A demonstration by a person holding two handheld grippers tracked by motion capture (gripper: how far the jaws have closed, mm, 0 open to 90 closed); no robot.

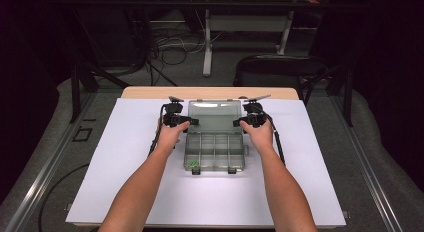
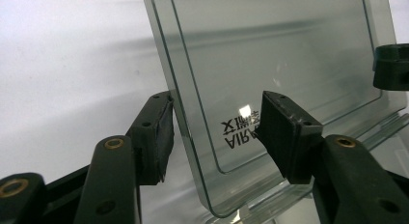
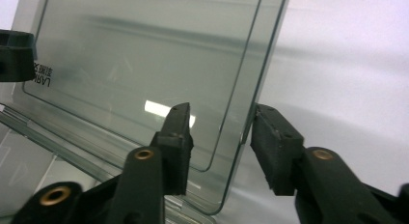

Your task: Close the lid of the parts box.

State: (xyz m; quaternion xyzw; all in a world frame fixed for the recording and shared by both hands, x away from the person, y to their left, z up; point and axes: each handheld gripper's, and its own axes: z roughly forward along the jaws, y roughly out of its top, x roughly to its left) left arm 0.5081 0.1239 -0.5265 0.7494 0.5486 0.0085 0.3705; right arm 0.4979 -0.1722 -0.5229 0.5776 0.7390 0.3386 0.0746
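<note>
left gripper [image 2: 212,132]: we've got the jaws straddling the lid [image 2: 270,55] edge, not clamped yet
right gripper [image 3: 219,137]: same, gapped
risk: uneven squeeze, lid twists or slips

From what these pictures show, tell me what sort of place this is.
Probably a lab or recording workspace, not a home: a table covered with a plain white sheet, loose cables trailing over the grey floor behind it, and dark surroundings around a single clear compartment box.
</note>
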